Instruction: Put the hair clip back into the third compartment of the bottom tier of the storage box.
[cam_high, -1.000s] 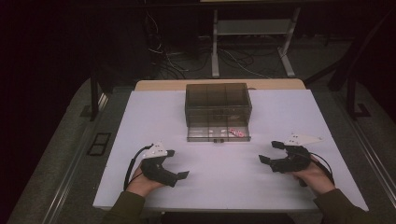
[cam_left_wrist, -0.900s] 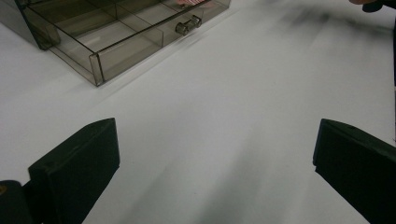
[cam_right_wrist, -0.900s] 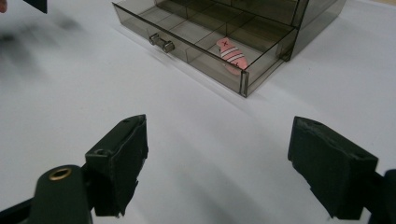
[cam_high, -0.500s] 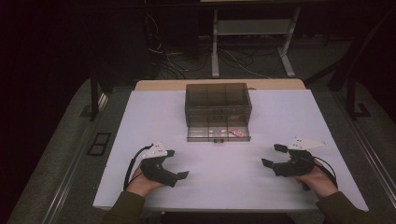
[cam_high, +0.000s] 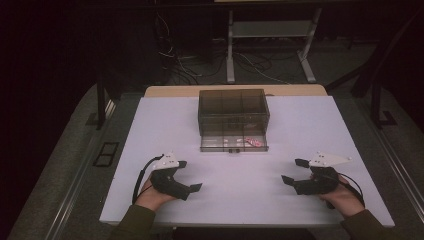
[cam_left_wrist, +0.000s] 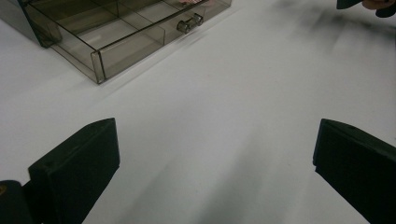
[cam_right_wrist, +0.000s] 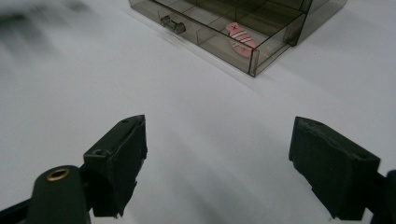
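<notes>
Drawer box (cam_high: 233, 114) sat mid-table, its drawer (cam_high: 233, 142) pulled out, pink item (cam_right_wrist: 240, 36) inside | your left gripper (cam_high: 191, 176) gaped wide, empty | your right gripper (cam_high: 294, 171) likewise.

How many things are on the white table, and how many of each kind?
Grippers: 2, the left gripper and the right gripper, both open.
Clear drawer boxes: 1, the drawer box, its drawer pulled out.
Pink striped things: 1, the pink item in the drawer.
Total: 4
</notes>
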